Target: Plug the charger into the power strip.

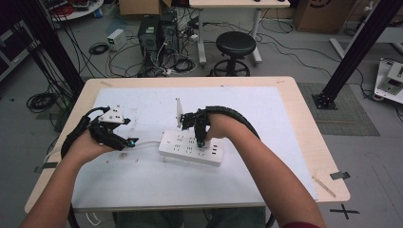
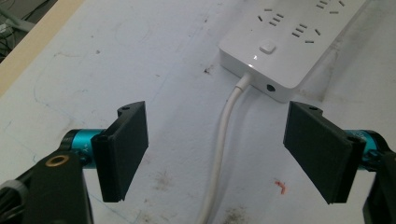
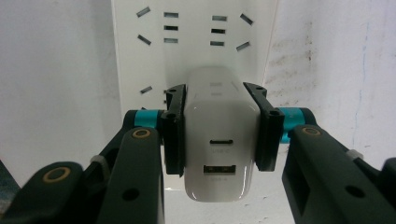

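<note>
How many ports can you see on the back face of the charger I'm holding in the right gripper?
2. On the white charger, clamped in the right gripper over the power strip, sit a small oval port and, nearer the camera, a wider rectangular port. Other faces are hidden.

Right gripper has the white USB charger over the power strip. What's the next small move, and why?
Probably press the white USB charger block straight down into the white power strip. The right gripper is clamped on the charger's sides, right above the strip's socket slots, though whether its prongs are already in is hidden. The left gripper waits open astride the strip's white cable, so it could steady the strip.
</note>
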Tool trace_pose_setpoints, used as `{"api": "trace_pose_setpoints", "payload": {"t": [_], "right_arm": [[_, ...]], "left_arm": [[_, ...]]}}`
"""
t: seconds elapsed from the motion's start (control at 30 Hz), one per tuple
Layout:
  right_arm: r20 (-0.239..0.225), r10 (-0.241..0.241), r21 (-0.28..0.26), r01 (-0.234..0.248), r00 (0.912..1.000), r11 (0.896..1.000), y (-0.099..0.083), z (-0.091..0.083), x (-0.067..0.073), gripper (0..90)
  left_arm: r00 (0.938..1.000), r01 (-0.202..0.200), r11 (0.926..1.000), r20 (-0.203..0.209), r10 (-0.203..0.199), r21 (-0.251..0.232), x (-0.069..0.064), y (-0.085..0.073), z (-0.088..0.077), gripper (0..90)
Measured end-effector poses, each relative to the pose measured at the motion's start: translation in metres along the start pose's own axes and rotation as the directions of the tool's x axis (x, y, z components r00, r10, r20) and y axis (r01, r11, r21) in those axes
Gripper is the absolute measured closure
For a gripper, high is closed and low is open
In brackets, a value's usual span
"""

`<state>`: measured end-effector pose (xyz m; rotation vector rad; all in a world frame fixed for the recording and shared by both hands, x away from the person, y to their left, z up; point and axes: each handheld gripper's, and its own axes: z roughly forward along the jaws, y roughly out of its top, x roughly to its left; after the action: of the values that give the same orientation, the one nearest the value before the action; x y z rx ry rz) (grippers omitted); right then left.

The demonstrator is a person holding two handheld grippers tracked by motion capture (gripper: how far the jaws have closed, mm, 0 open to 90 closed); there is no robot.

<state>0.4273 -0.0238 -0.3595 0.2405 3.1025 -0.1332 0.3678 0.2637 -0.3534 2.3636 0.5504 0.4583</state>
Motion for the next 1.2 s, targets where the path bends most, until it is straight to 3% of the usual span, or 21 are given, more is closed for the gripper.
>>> {"api": "trace_pose_setpoints", "payload": {"t": [0.23,0.27,0.47,0.5,0.63,0.67,0.7,0.83,1.0,1.03,1.13,1.17,1.2], "right_arm": [[0.005,0.017,-0.010,-0.017,0.9999,1.000,-0.001,0.001,0.001,63.9],[0.020,0.000,-0.017,0.000,0.9998,1.000,0.000,0.002,0.003,63.9],[-0.023,0.051,-0.022,-0.051,0.9985,0.998,-0.002,0.003,-0.003,64.0],[-0.013,0.027,-0.029,-0.027,0.9996,0.999,-0.002,0.003,-0.003,63.9],[0.034,0.012,-0.011,-0.012,0.9994,1.000,0.003,0.004,0.005,63.9],[0.034,0.012,-0.011,-0.012,0.9994,1.000,0.003,0.004,0.005,64.0],[0.011,0.044,-0.007,-0.044,0.9990,0.999,0.002,0.006,0.003,63.9],[0.006,0.027,-0.005,-0.027,0.9996,1.000,0.003,0.006,0.000,63.8],[0.001,0.056,-0.001,-0.056,0.9985,0.998,0.003,0.005,0.001,63.5],[0.004,0.028,-0.019,-0.028,0.9996,0.999,0.002,0.006,-0.001,63.2],[-0.009,0.037,-0.031,-0.038,0.9993,0.999,0.000,0.005,-0.001,62.6],[-0.065,0.057,-0.085,-0.063,0.9963,0.994,-0.006,0.003,-0.005,54.3],[-0.059,0.063,-0.095,-0.068,0.9963,0.993,-0.009,0.000,-0.005,50.5]], "left_arm": [[1.0000,0.005,1.0000,-0.004,-0.005,0.000,0.000,0.000,0.002,22.1],[1.0000,-0.004,1.0000,0.002,0.004,0.005,-0.001,0.001,0.004,22.1],[1.0000,-0.002,0.9999,0.007,0.002,0.011,-0.002,0.002,0.007,22.1],[1.0000,-0.004,0.9999,0.007,0.004,0.010,-0.002,0.002,0.007,22.1],[1.0000,-0.006,0.9999,0.005,0.006,0.011,-0.002,0.002,0.007,22.1],[1.0000,-0.006,0.9999,0.005,0.006,0.011,-0.002,0.002,0.007,22.1],[1.0000,0.003,1.0000,0.005,-0.003,0.006,-0.001,0.003,0.008,22.1],[1.0000,0.001,1.0000,0.003,-0.001,0.005,-0.003,0.004,0.007,22.2],[1.0000,0.001,1.0000,0.004,-0.001,0.002,-0.004,0.004,0.006,22.1],[1.0000,0.000,1.0000,0.004,0.000,0.001,-0.004,0.004,0.005,22.1],[1.0000,-0.001,1.0000,0.007,0.001,0.008,-0.001,0.003,0.005,22.1],[1.0000,0.002,1.0000,0.003,-0.002,0.007,-0.001,0.003,0.006,22.1],[1.0000,-0.001,0.9999,0.003,0.001,0.012,0.001,0.003,0.006,22.1]]}}
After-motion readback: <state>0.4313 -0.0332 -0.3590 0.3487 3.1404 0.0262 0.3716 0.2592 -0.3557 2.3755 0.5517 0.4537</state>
